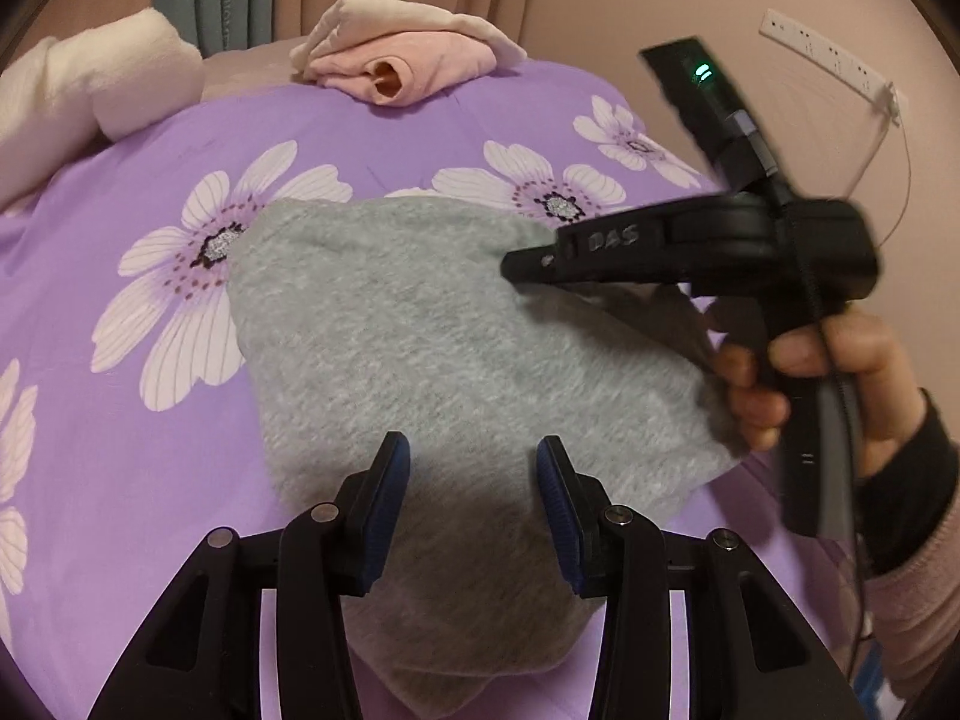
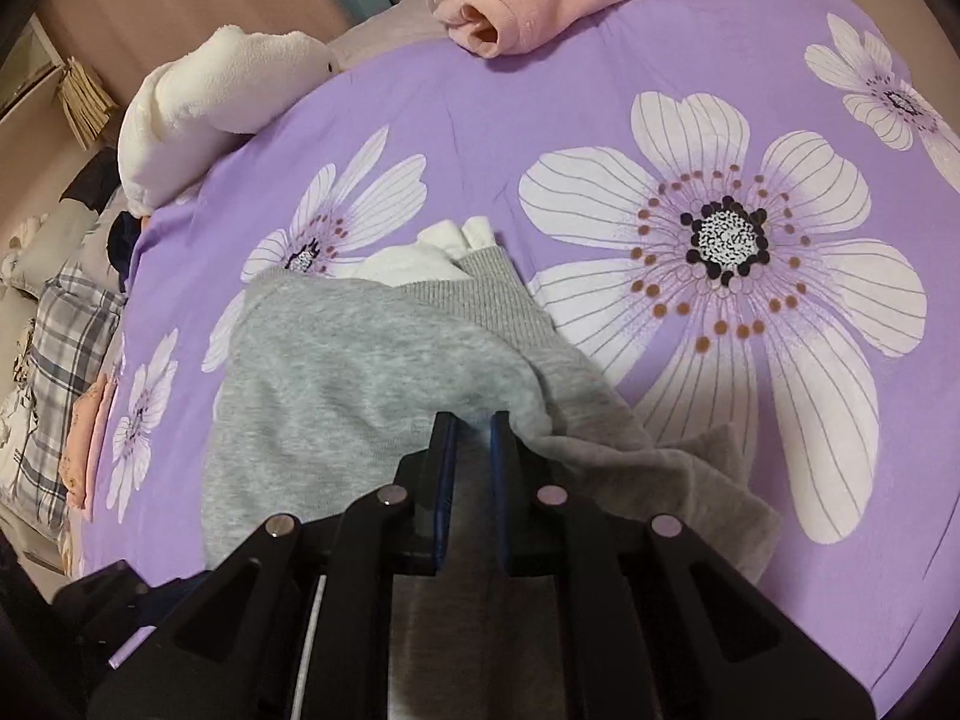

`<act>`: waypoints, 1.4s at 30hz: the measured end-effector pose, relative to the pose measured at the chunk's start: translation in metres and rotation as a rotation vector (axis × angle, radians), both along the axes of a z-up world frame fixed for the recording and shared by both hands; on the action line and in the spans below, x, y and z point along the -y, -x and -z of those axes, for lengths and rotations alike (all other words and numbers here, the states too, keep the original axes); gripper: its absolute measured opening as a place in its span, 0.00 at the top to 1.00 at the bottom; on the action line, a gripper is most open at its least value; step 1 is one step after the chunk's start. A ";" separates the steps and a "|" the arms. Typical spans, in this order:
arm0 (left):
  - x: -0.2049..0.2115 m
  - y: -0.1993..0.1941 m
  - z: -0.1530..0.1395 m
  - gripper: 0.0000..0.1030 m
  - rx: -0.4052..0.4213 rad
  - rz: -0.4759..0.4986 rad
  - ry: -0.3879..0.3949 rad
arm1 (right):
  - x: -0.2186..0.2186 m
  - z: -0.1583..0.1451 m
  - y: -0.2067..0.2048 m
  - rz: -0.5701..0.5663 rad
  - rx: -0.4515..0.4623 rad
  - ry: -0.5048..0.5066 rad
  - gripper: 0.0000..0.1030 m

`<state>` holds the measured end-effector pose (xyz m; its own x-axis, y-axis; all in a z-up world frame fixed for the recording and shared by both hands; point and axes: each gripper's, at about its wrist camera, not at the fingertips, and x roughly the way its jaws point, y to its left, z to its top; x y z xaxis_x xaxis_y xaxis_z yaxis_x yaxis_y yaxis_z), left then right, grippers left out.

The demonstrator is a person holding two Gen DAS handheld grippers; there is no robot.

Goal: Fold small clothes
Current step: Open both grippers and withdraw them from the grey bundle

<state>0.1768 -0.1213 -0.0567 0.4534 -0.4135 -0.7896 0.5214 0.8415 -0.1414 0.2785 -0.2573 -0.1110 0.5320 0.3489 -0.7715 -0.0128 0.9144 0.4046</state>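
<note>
The left gripper (image 1: pixel 474 450) sits nearest the lens in the left wrist view, its blue-padded fingers spread wide above the grey sweater (image 1: pixel 420 360) and pinching nothing. In the right wrist view the right gripper (image 2: pixel 471 420) has its fingers pressed close on a fold of that sweater (image 2: pixel 336 384) — the grey cloth bunches up between the pads.

The bed (image 1: pixel 150 480) carries everything, covered by a purple sheet (image 2: pixel 540 120) printed with big white flowers. The sweater lies in the middle of it, partly folded, its ribbed hem (image 2: pixel 498 300) turned up and a bit of white lining (image 2: pixel 420 258) showing at the far end. The right gripper (image 1: pixel 528 267) lifts the sweater's right edge off the sheet, held by the person's right hand (image 1: pixel 840 384).

At the far edge of the bed rests a folded pink garment (image 1: pixel 408 69), well apart from the sweater. To its left lies a white plush toy (image 2: pixel 204 108), near the bed's corner.
</note>
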 end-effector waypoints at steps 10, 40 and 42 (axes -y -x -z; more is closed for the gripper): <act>-0.027 0.036 -0.013 0.59 0.018 -0.024 0.071 | 0.020 -0.043 0.089 -0.065 0.182 0.017 0.83; -0.044 0.051 0.010 0.50 -0.135 -0.181 0.062 | 0.014 -0.010 0.154 -0.033 0.097 0.016 0.74; -0.045 0.054 0.010 0.50 -0.145 -0.186 0.066 | 0.017 -0.012 0.161 -0.028 0.100 0.001 0.68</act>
